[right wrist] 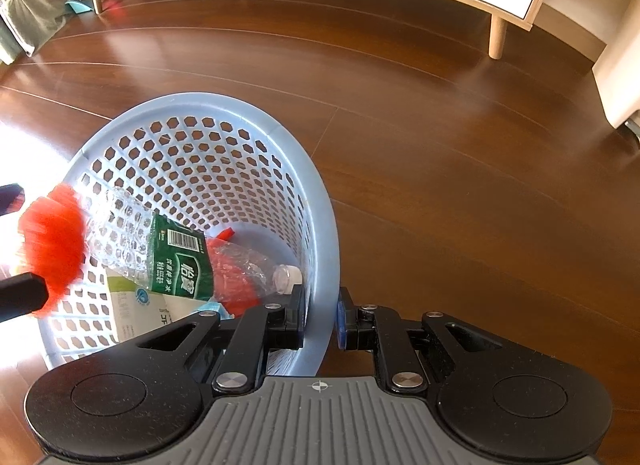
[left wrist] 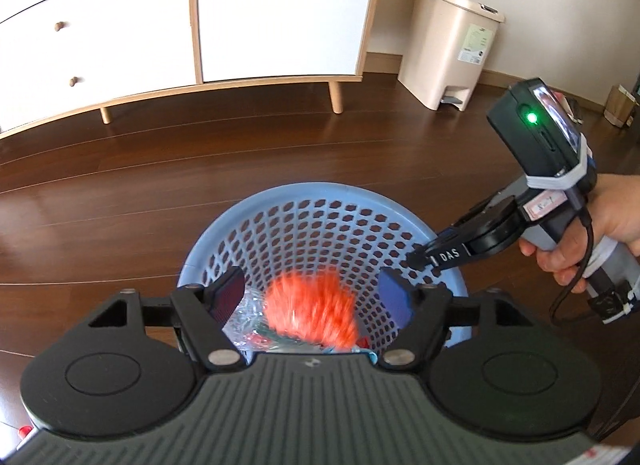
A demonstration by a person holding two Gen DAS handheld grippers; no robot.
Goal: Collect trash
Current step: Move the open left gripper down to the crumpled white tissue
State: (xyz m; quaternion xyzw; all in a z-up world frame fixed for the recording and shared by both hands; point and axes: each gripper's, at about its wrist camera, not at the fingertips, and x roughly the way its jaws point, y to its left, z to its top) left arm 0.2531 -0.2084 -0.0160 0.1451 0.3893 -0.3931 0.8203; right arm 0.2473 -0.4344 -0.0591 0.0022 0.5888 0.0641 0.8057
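Two tools: left tool (left wrist: 316,297) open, blurred orange object (left wrist: 310,315) between fingers over blue basket (left wrist: 320,193); right tool (right wrist: 320,319) clamped on basket wall.

A blurred orange net ball (left wrist: 310,309) hangs in the mouth of the pale blue perforated basket (right wrist: 256,145), which stands on the floor; inside lie a crushed green-labelled clear water bottle (right wrist: 180,253), red wrapping and printed paper

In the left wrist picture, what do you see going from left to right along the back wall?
White cabinet → beige pedal bin → brown cardboard box at the far right edge.
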